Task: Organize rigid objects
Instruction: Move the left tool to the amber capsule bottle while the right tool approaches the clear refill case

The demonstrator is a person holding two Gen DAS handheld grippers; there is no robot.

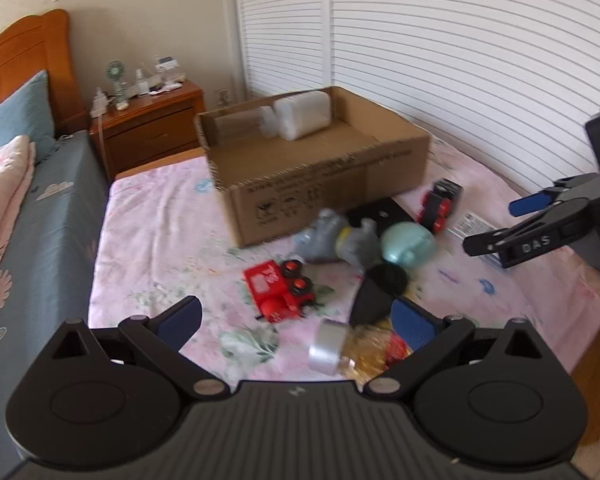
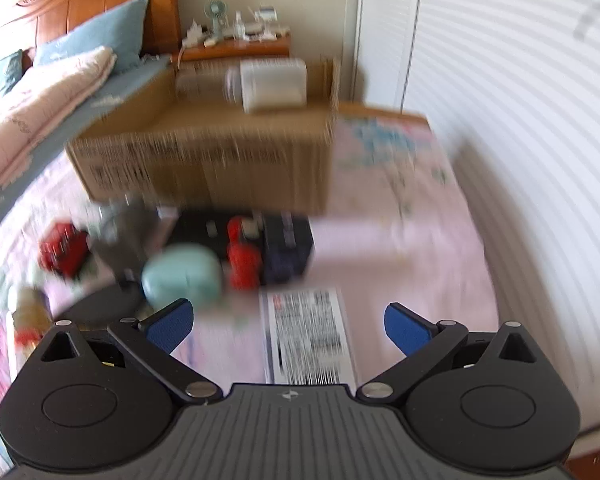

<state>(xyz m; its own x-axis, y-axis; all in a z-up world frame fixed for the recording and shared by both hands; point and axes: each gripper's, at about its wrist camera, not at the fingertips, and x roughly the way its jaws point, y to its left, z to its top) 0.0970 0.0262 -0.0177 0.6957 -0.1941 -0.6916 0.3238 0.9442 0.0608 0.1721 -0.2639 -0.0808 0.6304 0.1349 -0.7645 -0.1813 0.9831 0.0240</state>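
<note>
A pile of small objects lies on the pink floral bedsheet (image 1: 148, 248) in front of an open cardboard box (image 1: 320, 176). It holds a red toy train (image 1: 278, 290), a grey toy (image 1: 336, 236), a mint round case (image 1: 408, 242), a black cone-shaped object (image 1: 376, 292), a clear jar with a silver lid (image 1: 340, 348) and a red-wheeled black toy (image 1: 438, 204). My left gripper (image 1: 296, 320) is open and empty just before the jar. My right gripper (image 2: 288, 324) is open and empty above a white labelled box (image 2: 312, 336); it also shows in the left wrist view (image 1: 496, 228).
The box (image 2: 204, 160) holds white plastic containers (image 1: 304, 114). A black flat item (image 1: 380, 212) lies under the pile. A wooden nightstand (image 1: 148, 120) with clutter and a bed with a blue pillow (image 1: 16, 116) stand to the left. White slatted doors (image 1: 460, 60) run behind.
</note>
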